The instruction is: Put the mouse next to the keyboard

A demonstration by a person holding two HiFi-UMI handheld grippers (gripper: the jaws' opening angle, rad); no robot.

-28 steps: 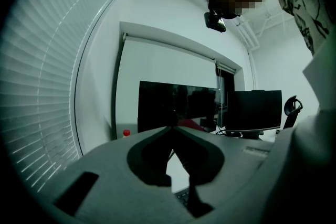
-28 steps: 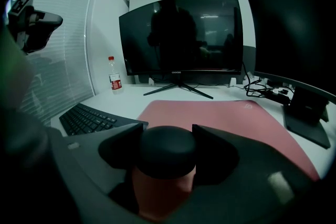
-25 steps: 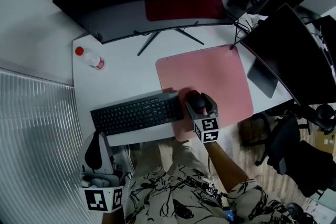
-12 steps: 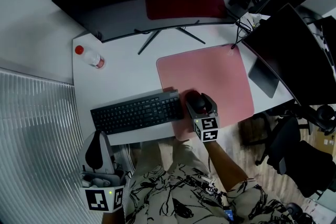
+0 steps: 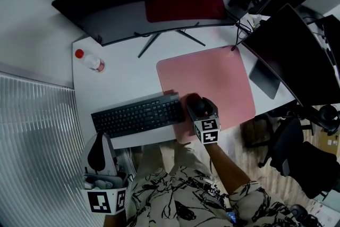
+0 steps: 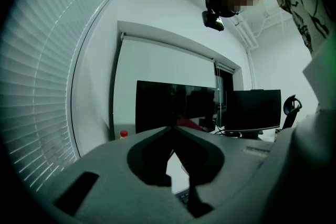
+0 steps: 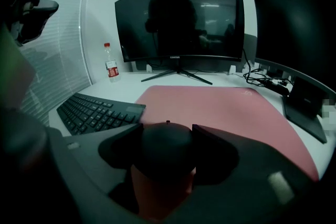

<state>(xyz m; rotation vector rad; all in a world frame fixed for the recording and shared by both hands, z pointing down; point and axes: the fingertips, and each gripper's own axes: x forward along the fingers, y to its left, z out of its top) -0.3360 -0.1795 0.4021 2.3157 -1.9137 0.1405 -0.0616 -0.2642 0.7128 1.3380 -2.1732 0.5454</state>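
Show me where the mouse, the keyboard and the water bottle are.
mouse (image 5: 197,105), head view, its rounded top.
keyboard (image 5: 139,116), head view, middle of the keys.
water bottle (image 5: 94,62), head view, its clear body.

My left gripper (image 6: 171,129) has its jaws meeting at the tips, nothing between them. Beyond them stands the curved monitor (image 6: 176,107), with a red-capped bottle (image 6: 124,134) just left of it and a second monitor (image 6: 253,110) just right of it.
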